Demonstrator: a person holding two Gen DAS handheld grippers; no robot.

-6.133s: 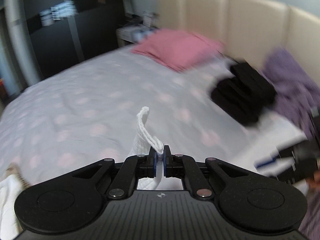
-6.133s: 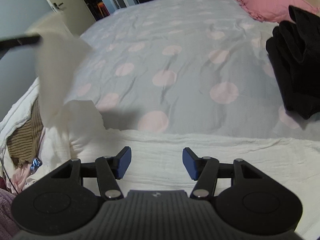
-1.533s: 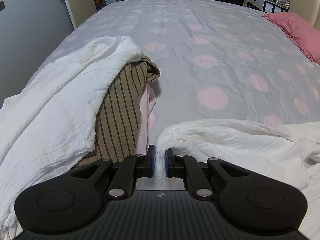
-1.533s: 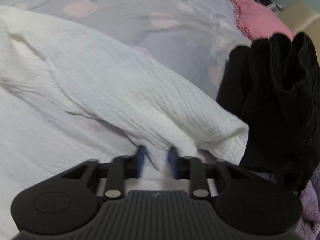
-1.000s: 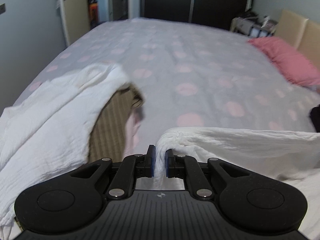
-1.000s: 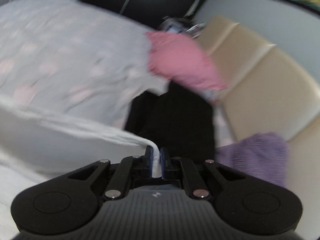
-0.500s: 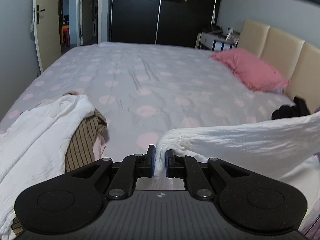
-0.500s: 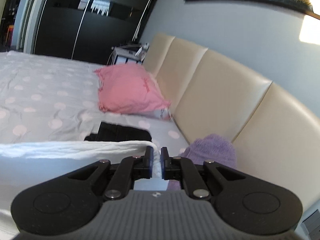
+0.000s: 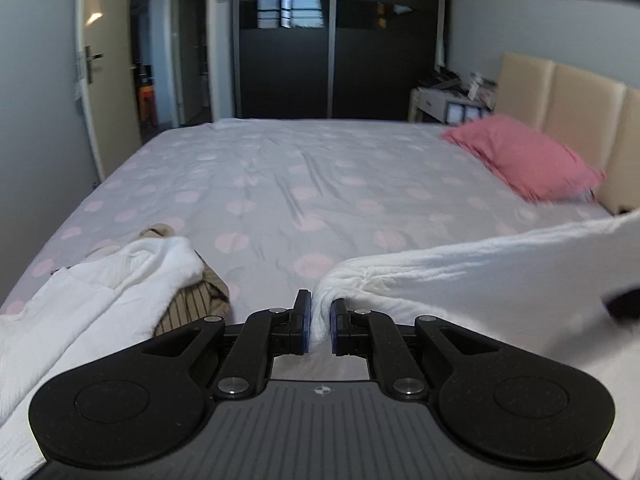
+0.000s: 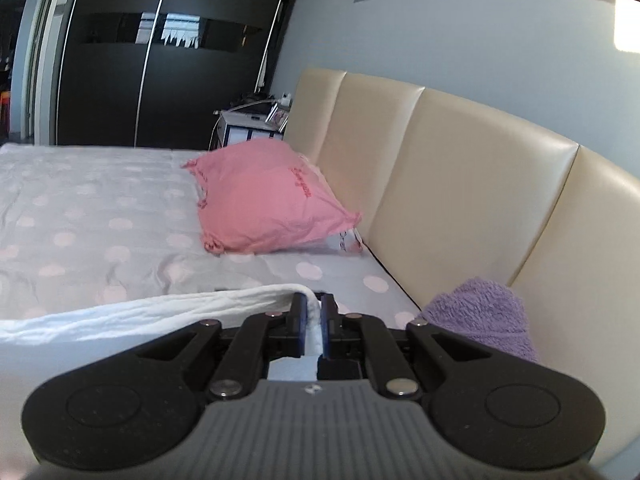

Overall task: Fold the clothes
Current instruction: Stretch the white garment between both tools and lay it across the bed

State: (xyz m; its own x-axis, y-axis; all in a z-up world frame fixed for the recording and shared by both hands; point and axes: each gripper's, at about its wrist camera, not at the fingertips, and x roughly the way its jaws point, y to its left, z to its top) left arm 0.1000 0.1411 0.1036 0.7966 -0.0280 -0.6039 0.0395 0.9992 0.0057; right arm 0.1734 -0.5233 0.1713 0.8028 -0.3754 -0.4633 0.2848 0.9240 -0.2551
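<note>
A white crinkled garment (image 9: 460,276) hangs stretched in the air above the bed between my two grippers. My left gripper (image 9: 319,322) is shut on one end of it; the cloth runs off to the right. My right gripper (image 10: 314,326) is shut on the other end of the white garment (image 10: 152,312), which runs off to the left. The part of the garment below the held edge is hidden.
The bed (image 9: 304,176) has a grey cover with pink dots. A pile with another white cloth (image 9: 92,300) over a striped brown garment (image 9: 192,304) lies at the left. A pink pillow (image 10: 268,196), a purple fluffy garment (image 10: 484,316) and the beige headboard (image 10: 452,184) are at the right.
Both grippers have risen further with the white garment held between them, so more of the room and the bed shows. The black clothes have dropped out of view.
</note>
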